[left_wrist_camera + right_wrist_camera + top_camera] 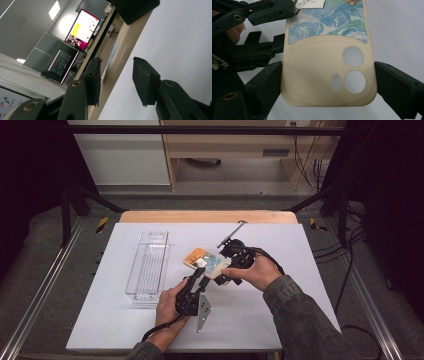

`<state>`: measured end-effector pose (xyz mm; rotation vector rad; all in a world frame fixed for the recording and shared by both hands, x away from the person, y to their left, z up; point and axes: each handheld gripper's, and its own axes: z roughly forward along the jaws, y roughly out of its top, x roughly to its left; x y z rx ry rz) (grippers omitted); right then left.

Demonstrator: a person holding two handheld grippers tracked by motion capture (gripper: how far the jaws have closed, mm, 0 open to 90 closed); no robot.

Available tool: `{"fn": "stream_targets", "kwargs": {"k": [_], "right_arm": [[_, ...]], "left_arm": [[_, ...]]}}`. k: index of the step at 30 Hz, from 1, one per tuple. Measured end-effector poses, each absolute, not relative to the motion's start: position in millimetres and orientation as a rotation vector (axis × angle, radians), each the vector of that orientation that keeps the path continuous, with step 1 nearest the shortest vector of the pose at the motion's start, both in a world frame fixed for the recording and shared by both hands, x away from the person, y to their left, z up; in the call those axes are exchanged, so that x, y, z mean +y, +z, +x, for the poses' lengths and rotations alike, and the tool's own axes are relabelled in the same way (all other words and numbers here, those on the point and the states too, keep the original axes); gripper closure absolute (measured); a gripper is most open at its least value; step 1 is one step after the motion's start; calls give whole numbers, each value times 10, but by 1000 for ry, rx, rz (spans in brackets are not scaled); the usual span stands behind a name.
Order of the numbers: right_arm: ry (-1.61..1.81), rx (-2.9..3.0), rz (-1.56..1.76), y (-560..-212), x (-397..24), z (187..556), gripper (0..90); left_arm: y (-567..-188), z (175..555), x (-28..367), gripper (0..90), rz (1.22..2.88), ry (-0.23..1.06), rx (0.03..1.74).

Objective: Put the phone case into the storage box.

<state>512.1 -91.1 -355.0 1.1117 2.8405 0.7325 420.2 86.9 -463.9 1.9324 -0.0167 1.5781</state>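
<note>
A cream phone case (205, 261) with a blue swirl print and camera cut-outs (322, 65) is in the middle of the white table (280, 320). My right gripper (222, 270) is shut on it, a pad pressing each long side (328, 82). My left gripper (199, 274) comes from the near left, its tips at the case's left edge near a small white label. In the right gripper view its two jaws (288, 27) stand apart beside that edge. In its own view the pads (117, 75) are apart with nothing pressed between them.
An empty clear plastic tray (148, 265) lies lengthwise to the left of both hands. Beyond the white sheet is the table's wooden far edge (207, 216). Metal rails (45, 285) run along both sides. Lit monitors (82, 30) stand in the room behind.
</note>
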Motion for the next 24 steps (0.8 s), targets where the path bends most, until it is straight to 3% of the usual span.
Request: {"fn": "stream_targets", "kwargs": {"k": [24], "right_arm": [[736,2843,1133,-3554,-913,5126,113]], "left_arm": [[-4651,4158,850,610,1927,1609,-39]]}}
